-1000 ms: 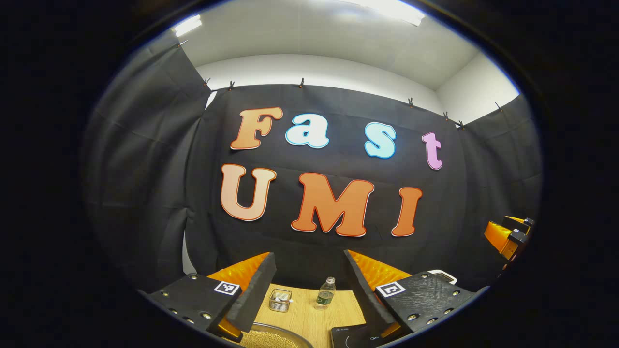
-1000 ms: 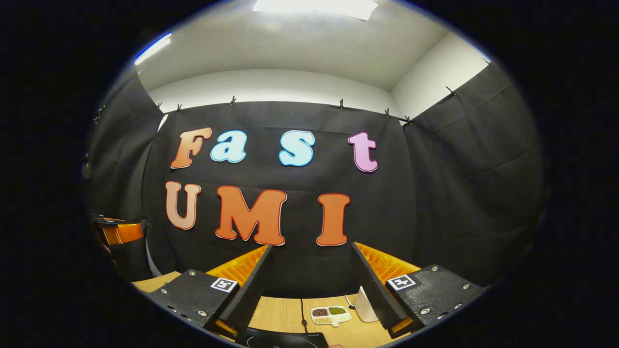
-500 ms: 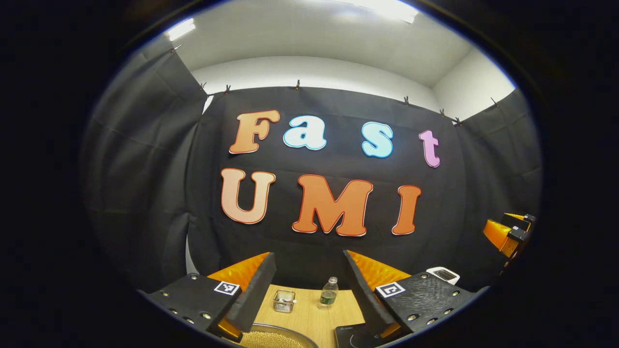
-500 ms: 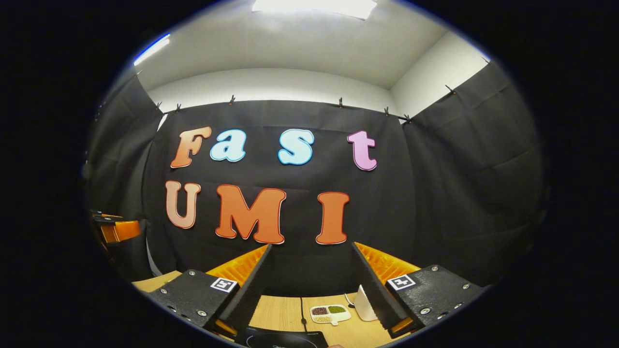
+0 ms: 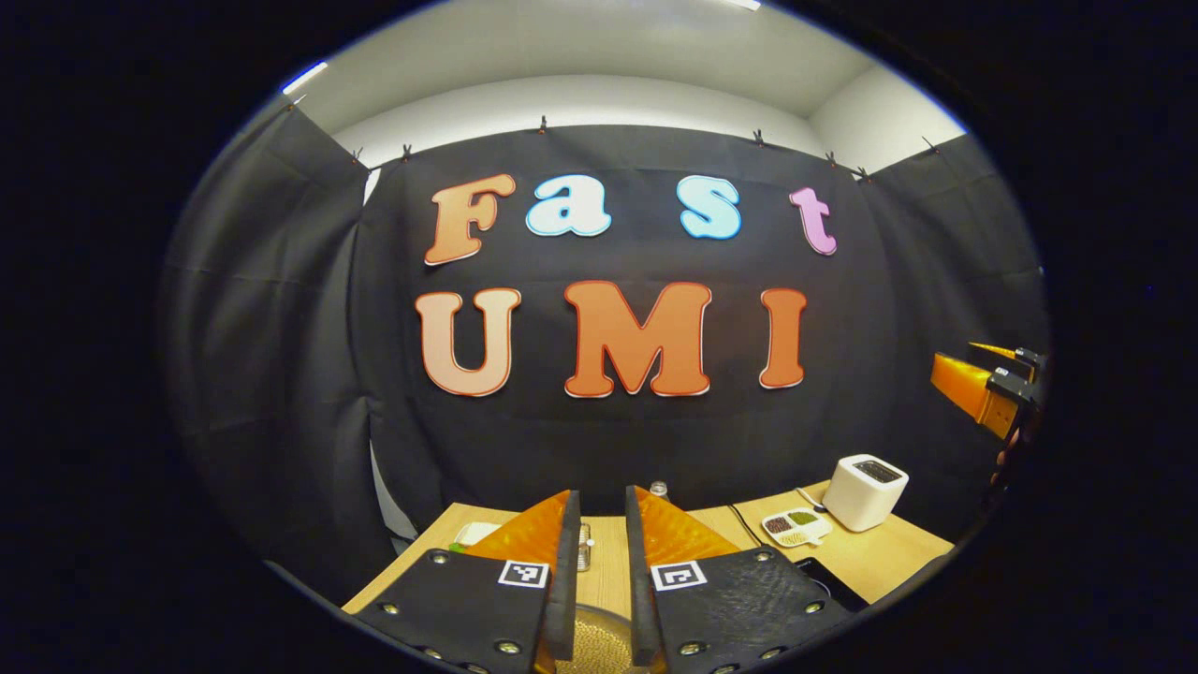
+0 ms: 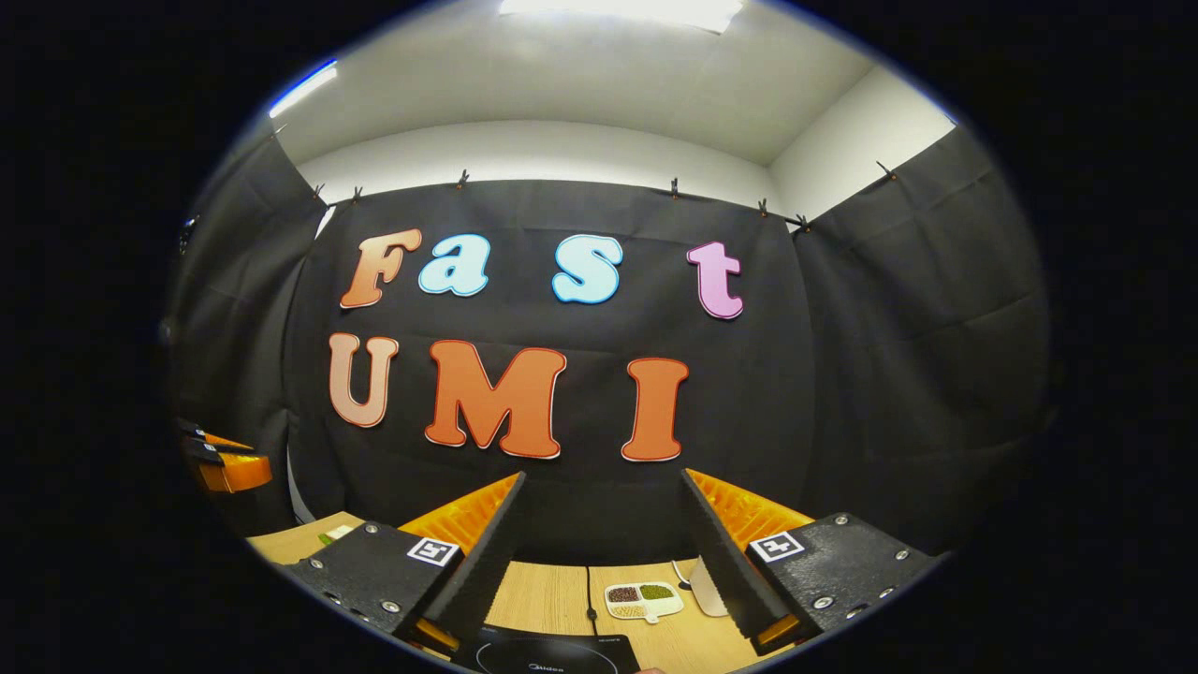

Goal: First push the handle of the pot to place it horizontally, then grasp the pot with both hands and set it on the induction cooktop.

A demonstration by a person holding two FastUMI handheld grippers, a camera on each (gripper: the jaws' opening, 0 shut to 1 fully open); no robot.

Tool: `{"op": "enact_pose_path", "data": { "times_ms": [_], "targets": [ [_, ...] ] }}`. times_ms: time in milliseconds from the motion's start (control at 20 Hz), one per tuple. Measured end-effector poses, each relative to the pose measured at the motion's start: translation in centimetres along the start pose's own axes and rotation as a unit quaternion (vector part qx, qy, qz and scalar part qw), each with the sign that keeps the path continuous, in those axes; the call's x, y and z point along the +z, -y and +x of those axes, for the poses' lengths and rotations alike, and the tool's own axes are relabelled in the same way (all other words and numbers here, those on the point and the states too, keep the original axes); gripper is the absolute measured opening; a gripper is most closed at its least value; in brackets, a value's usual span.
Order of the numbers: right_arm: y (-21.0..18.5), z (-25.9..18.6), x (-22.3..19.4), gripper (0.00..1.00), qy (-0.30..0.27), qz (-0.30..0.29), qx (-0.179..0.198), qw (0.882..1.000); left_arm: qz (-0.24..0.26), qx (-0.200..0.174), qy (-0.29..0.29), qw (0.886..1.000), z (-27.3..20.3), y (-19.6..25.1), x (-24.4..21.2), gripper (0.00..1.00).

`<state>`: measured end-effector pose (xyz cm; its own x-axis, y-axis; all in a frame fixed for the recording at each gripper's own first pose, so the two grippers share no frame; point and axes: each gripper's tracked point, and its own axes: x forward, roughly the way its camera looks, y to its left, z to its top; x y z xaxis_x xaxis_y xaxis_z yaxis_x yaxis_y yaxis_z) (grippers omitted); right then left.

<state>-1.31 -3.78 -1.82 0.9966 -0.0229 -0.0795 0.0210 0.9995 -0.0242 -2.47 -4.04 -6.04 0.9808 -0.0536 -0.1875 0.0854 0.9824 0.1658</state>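
In the left gripper view my left gripper (image 5: pixel 601 496) has its fingers drawn close together, with a thin empty slit between them. Below that slit the pot (image 5: pixel 599 646) shows only a bit of rim and a grainy golden inside; its handle is hidden. The black induction cooktop (image 6: pixel 552 655) lies low in the right gripper view, just below my right gripper (image 6: pixel 604 482), which stands wide open and empty. A corner of the cooktop (image 5: pixel 828 585) also peeks out beside the left gripper's right finger. Each gripper sees the other at its edge: the right gripper (image 5: pixel 992 393) and the left gripper (image 6: pixel 220 463).
On the wooden table (image 5: pixel 898 552) stand a white toaster (image 5: pixel 866 477) and a small divided dish of beans (image 5: pixel 794 524). That dish (image 6: pixel 641 599) sits behind the cooktop. A bottle (image 5: pixel 658 488) and a small glass jar (image 5: pixel 585 548) stand at the table's back.
My left gripper's fingers have closed from wide open to a narrow slit, and its view has tipped down and shifted, bringing in more of the table. The right gripper has barely moved.
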Motion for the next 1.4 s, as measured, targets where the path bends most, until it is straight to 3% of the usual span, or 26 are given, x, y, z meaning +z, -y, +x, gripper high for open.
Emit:
{"op": "enact_pose_path", "data": {
  "times_ms": [100,450,650,1000,1400],
  "targets": [
    [-0.2,0.0,-0.3,0.97,-0.003,0.001,0.002,1.0,0.009,-0.018,-0.024,1.0,-0.2,0.6,-1.4,0.04],
    [-0.1,-0.2,-1.3,0.97,-0.008,0.008,0.003,1.0,0.039,-0.062,-0.119,0.99,-1.0,2.0,-8.0,0.02],
    [-0.1,-0.5,-2.8,0.97,-0.026,0.014,0.002,1.0,0.039,-0.079,-0.196,0.977,-2.1,2.1,-12.8,0.02],
    [0.1,-0.7,-5.1,0.97,-0.048,0.016,-0.001,0.999,0.044,-0.096,-0.339,0.935,-5.7,1.4,-22.1,0.02],
    [0.5,-1.5,-7.6,0.97,-0.077,0.008,-0.006,0.997,0.033,-0.124,-0.472,0.872,-11.8,0.3,-30.6,0.03]
  ]
}}
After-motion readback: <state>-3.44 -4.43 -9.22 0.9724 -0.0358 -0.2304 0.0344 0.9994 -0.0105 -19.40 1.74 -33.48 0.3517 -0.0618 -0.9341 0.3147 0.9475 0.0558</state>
